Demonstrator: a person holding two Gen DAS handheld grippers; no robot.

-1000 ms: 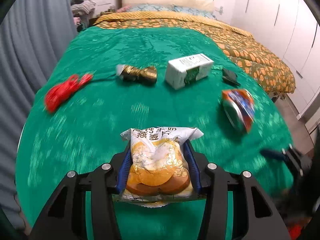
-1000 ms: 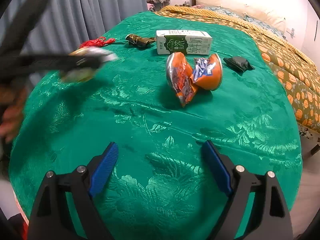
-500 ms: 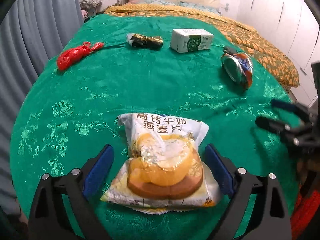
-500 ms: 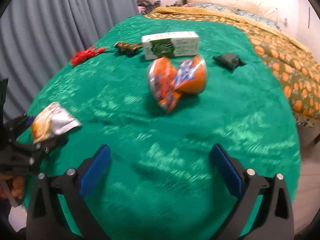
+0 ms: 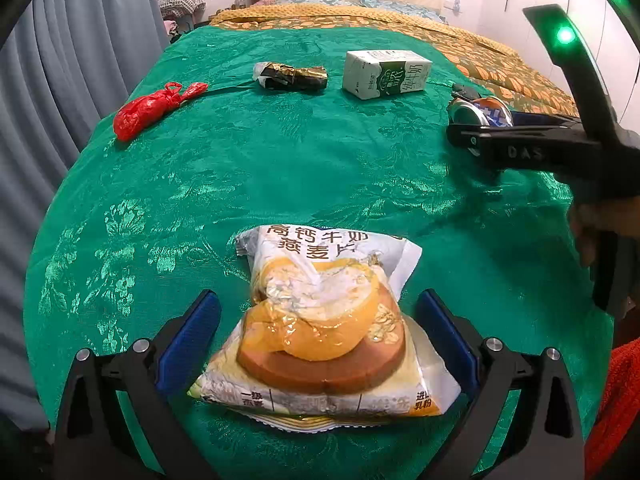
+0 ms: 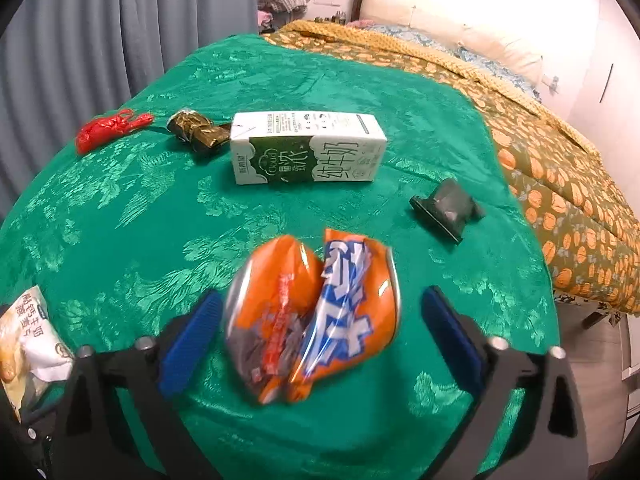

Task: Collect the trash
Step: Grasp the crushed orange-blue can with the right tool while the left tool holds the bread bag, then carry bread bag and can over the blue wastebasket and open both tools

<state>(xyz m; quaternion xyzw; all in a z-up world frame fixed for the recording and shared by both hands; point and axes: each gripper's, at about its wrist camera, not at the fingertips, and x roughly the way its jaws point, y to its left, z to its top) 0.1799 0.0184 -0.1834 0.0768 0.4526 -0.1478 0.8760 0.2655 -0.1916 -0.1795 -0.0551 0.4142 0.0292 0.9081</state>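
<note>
A cereal packet [image 5: 324, 328] lies flat on the green cloth [image 5: 280, 160] between the jaws of my left gripper [image 5: 318, 296]. Those jaws are opening, and both blue pads stand clear of the packet. A crushed orange can [image 6: 312, 320] rests on the cloth between the jaws of my right gripper [image 6: 320, 294], which are closing. Small gaps show on both sides of the can, so neither pad presses on it. Farther back lie a red plastic bag [image 5: 152, 108], a dark gold wrapper [image 5: 290, 76], a white and green milk carton [image 6: 308, 148] and a small dark packet [image 6: 446, 210].
The cloth covers the foot of a bed with an orange-patterned quilt [image 6: 560, 160] behind it. Grey curtains [image 5: 48, 80] hang along the left. A person's hand [image 5: 600, 224] holds the right gripper at the right edge of the left wrist view.
My left gripper has opened and let the cereal packet down onto the cloth. My right gripper has moved forward over the crushed can, and its jaws have narrowed around it.
</note>
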